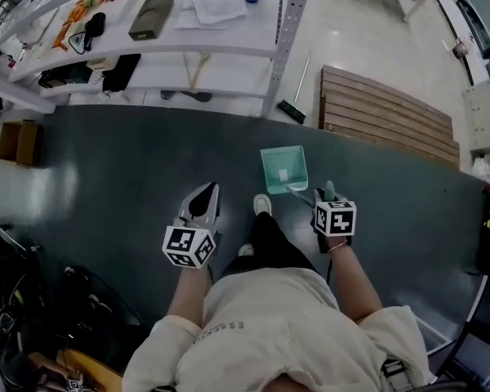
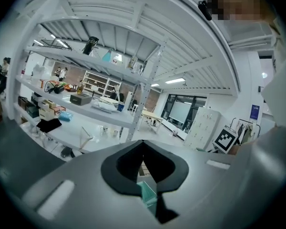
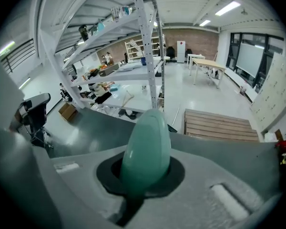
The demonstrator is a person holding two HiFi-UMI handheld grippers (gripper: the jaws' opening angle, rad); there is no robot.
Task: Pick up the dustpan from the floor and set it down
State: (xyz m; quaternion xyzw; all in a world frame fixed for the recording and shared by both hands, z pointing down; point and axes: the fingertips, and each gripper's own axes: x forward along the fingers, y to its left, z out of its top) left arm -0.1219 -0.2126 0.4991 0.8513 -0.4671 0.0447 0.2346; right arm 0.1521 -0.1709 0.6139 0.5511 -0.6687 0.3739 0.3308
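The teal dustpan (image 1: 283, 170) shows in the head view just ahead of the person's feet, over the dark floor mat (image 1: 131, 178), its handle running back to the right. My right gripper (image 1: 327, 193) is shut on that handle. In the right gripper view the rounded teal handle end (image 3: 147, 149) sticks up through the closed jaws of the right gripper (image 3: 144, 178). My left gripper (image 1: 205, 194) is left of the pan, shut and holding nothing. In the left gripper view a bit of the dustpan (image 2: 147, 193) shows through the gap in the left gripper (image 2: 144, 168).
A white shelving rack (image 1: 287, 23) loaded with several items stands ahead. A slatted wooden pallet (image 1: 388, 113) lies at the right, with a dark brush head (image 1: 291, 111) beside it. A cardboard box (image 1: 20, 141) sits far left. The person's shoe (image 1: 262, 205) is between the grippers.
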